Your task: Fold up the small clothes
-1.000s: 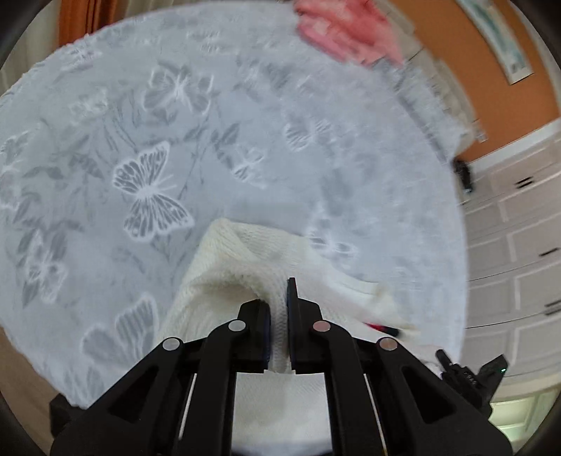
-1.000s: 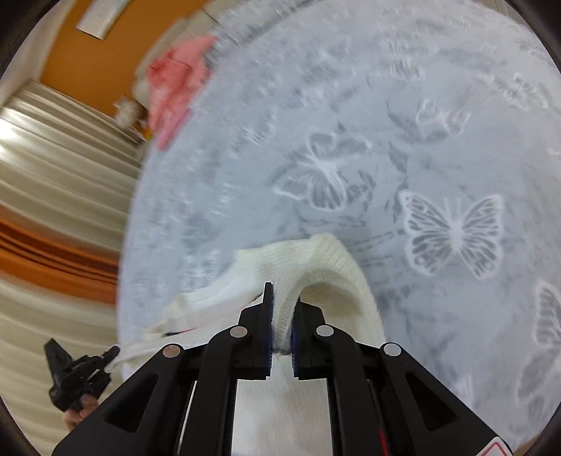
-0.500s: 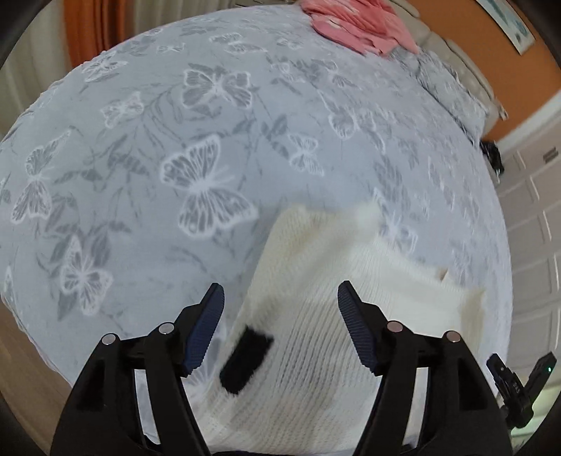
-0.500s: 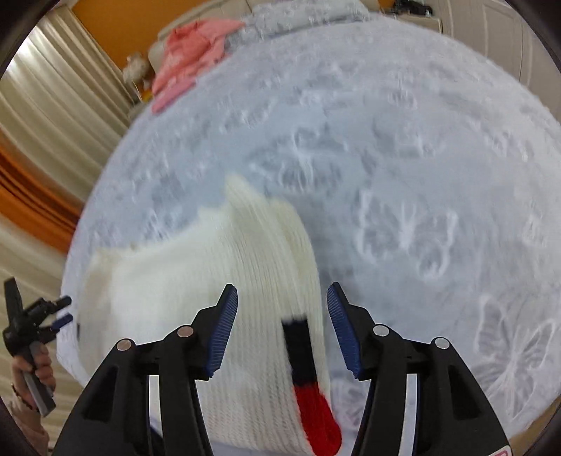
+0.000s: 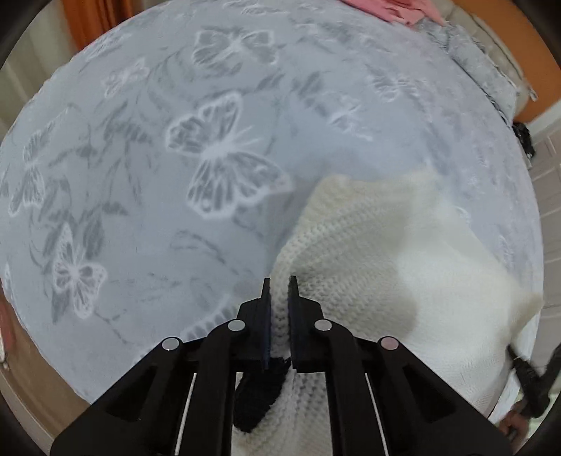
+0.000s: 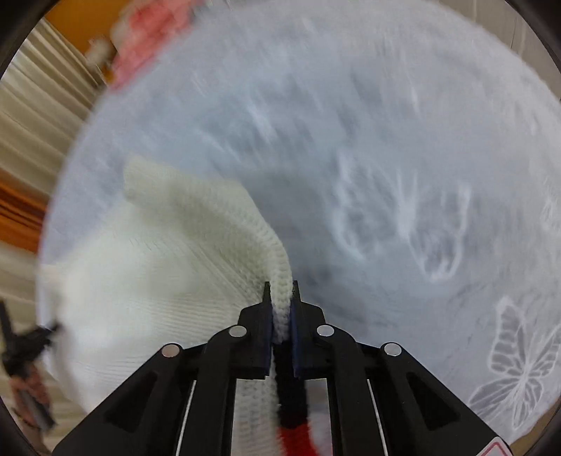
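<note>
On the butterfly bed cover (image 5: pixel 140 140), close to its near edge, held a white knit top (image 5: pixel 385 252) by two spots at once. Pinched it with the left gripper (image 5: pixel 279 282), shut tight on a thick roll of knit, with a black band (image 5: pixel 256 396) hanging just under the jaws. Pinched it with the right gripper (image 6: pixel 280 286) too, closed narrow on another roll of knit, with a black and red band (image 6: pixel 292 414) hanging below. Lifted the held edge a little, judging by the dark shadow under it, with the far part lying on the cover. Spread out to the right of the left gripper and to the left of the right gripper, so stretched side to side between the two. Ran long from one gripper to the other, not away from them. Seemed as near to one hand as to the other, so needed both for the coming move. Probably meant carrying the held edge forward, over the far part, to make a fold. Had to hold both ends level, or else end up with a crooked fold. Could slip, being thick and soft. Saw some pink clothes (image 5: pixel 396 10) far off at the back of the bed, well apart. Looked blurry in the right view, so could not tell much more there.
</note>
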The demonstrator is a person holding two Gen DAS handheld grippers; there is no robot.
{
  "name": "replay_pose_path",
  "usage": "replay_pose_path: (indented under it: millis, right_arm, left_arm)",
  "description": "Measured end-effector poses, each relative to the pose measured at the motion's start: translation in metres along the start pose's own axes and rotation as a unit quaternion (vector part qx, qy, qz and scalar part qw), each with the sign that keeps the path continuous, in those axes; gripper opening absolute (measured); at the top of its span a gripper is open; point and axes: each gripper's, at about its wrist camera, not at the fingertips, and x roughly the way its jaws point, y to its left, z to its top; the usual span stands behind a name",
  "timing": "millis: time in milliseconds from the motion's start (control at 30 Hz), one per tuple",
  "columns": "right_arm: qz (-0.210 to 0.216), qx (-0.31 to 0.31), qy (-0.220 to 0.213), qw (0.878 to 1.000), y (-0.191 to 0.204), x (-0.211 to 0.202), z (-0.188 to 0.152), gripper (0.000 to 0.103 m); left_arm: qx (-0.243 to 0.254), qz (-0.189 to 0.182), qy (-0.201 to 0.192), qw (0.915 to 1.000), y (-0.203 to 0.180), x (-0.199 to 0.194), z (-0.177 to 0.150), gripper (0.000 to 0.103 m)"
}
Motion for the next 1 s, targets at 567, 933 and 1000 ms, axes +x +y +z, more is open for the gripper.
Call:
replay_pose_path:
  millis: [567,933,1000]
  right_arm:
    - [0.084,0.039,0.044,0.995,-0.006,-0.016,-0.103,0.05]
    - [0.044,0.015,-0.027,0.999,-0.028,-0.091,-0.097,0.011]
    - [0.012,0.023,0.023,0.999,-0.047,-0.051,-0.111,0.011]
  left_arm:
    - [-0.086,-0.077,0.08,0.9901,0.036,-0.011,-0.088,0.064]
    - [-0.07,-0.089,0.059,0.9918,0.049,-0.055,-0.08,0.014]
    - [-0.072,-0.064,0.084,0.9918,0.054,-0.026,-0.093,0.014]
